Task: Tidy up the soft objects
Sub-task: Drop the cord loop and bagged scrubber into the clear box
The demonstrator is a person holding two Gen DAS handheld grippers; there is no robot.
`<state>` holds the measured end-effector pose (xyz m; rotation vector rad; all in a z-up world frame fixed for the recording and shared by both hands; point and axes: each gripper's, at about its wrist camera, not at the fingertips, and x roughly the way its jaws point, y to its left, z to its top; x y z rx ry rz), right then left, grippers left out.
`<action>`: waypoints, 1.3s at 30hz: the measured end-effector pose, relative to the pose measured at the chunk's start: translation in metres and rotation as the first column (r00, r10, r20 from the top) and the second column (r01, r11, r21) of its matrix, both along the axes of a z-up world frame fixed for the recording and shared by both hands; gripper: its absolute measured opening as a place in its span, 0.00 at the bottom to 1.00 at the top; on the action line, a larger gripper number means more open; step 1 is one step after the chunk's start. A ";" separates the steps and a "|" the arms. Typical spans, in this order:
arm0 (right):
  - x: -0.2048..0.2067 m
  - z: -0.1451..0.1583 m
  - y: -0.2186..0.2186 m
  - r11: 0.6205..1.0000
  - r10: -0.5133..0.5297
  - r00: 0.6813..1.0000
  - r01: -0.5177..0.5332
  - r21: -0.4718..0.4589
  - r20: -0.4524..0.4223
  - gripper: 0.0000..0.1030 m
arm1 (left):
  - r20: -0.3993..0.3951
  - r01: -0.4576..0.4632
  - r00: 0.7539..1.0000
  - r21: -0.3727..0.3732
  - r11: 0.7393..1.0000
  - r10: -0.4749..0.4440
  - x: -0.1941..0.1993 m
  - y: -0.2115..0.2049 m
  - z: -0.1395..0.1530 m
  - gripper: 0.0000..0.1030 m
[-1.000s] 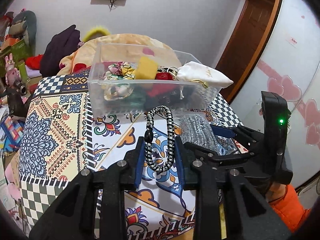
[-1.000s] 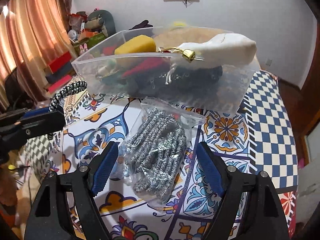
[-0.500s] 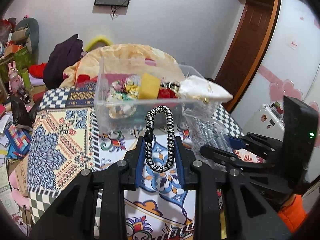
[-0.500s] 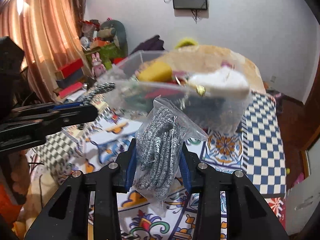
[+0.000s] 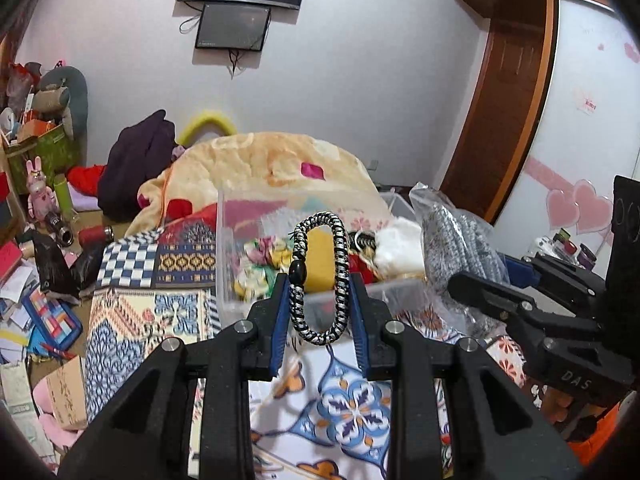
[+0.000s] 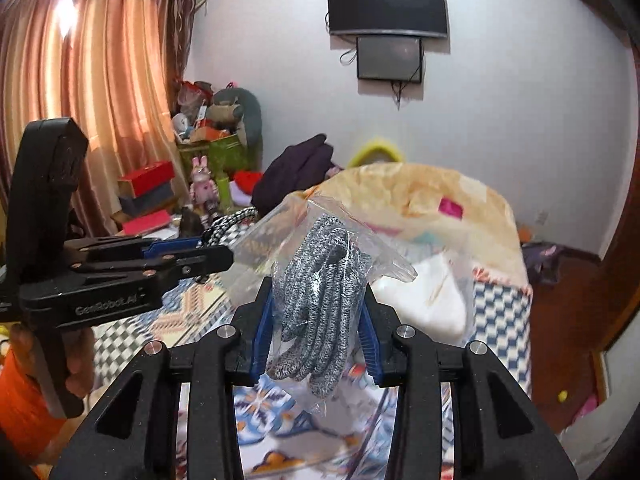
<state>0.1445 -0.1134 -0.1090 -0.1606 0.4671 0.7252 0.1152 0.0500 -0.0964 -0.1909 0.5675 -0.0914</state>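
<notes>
Left gripper (image 5: 319, 300) "GenRobot.AI" clamps hair tie (image 5: 320, 276); right gripper (image 6: 316, 320) clamps bagged gloves (image 6: 320, 300).

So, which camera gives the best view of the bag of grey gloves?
The right wrist view shows it best: the bag of gloves fills the centre, clamped between the right gripper fingers, knit visible. The left wrist view shows the bag only from the side, near the right edge, above the clear box.
</notes>
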 end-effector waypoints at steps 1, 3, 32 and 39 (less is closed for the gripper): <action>0.004 0.001 0.002 1.000 -0.008 1.000 0.008 -0.002 0.012 0.34 | 0.005 -0.003 1.000 0.003 1.000 0.003 0.003 0.001 0.001 0.27; 0.012 0.002 0.005 1.000 -0.022 1.000 0.022 0.001 0.019 0.34 | 0.011 -0.007 1.000 0.007 1.000 0.007 0.010 0.003 0.002 0.27; 0.066 -0.026 0.031 0.992 -0.082 0.993 0.074 -0.098 -0.087 0.63 | -0.147 -0.038 0.989 -0.026 0.999 0.033 0.072 0.019 -0.039 0.47; 0.049 0.006 0.014 0.995 -0.080 0.997 0.079 -0.053 -0.019 0.66 | -0.065 -0.031 0.998 -0.043 0.999 0.028 0.045 0.020 -0.006 0.47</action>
